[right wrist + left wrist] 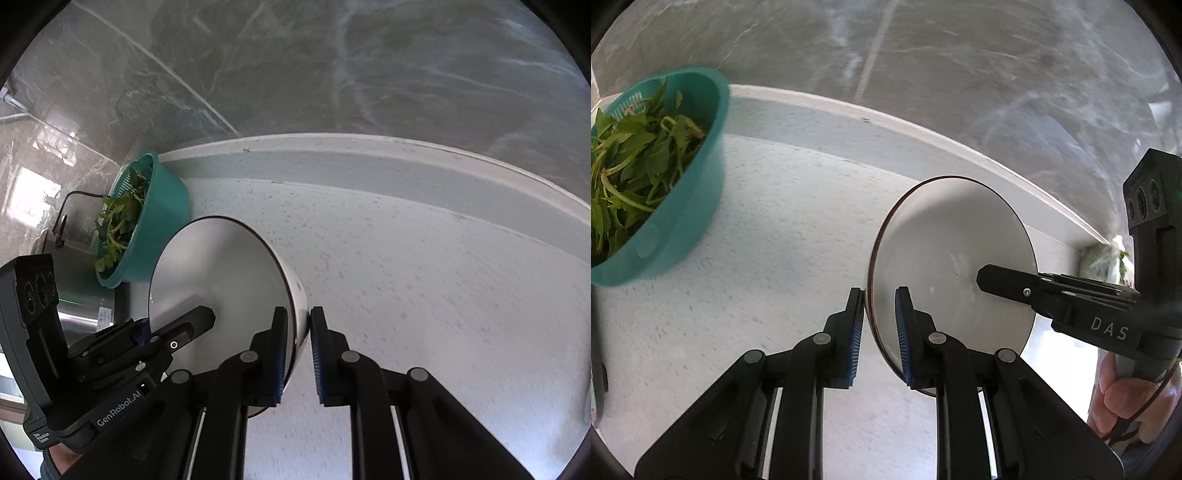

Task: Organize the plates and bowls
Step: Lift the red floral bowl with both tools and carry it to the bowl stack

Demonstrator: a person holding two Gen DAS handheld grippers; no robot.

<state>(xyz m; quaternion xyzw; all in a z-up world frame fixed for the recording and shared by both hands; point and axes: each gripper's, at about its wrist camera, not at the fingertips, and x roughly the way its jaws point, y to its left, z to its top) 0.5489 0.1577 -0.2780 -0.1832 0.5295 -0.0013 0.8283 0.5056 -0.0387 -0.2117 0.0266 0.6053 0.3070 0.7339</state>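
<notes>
1. White ceramic bowl with dark rim [945, 258]: tipped on edge, raised over the pale speckled countertop [775, 258].
2. Left gripper [880, 332] and right gripper [298, 354] each pinch its rim, nearly closed.
3. Teal colander of greens [683, 184] stands apart.
4. Progress: bowl not yet placed; destination unseen.

White bowl [945, 258] with dark rim, tilted on its side above the counter.
</notes>
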